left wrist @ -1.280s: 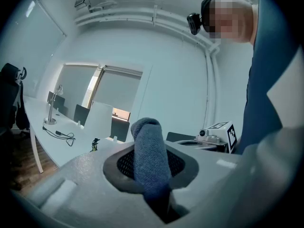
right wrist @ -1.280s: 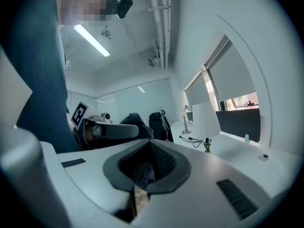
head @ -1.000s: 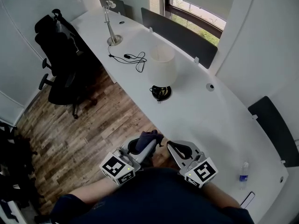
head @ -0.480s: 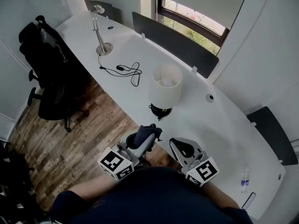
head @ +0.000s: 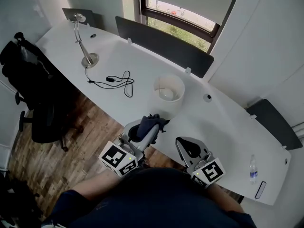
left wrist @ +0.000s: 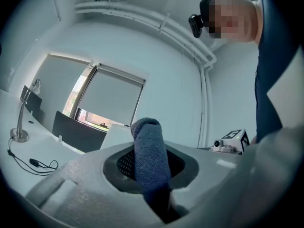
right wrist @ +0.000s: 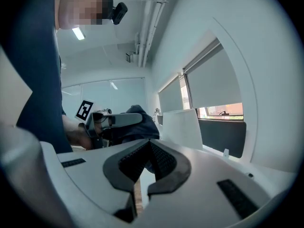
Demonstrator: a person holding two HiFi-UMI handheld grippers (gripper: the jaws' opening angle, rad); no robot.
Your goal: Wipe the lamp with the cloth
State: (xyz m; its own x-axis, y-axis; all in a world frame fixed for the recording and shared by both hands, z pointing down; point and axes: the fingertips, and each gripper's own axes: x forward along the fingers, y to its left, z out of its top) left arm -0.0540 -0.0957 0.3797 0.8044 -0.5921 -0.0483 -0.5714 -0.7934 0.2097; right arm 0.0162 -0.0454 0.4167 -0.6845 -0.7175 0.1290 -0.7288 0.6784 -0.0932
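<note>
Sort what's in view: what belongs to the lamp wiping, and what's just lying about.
Job:
white drum-shade table lamp
dark blue terry cloth, clamped in the left gripper

Lying about:
silver desk lamp
black coiled cable
clear plastic water bottle
black office chair

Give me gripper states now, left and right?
Left gripper: shut on the cloth.
Right gripper: shut, nothing between the jaws.
</note>
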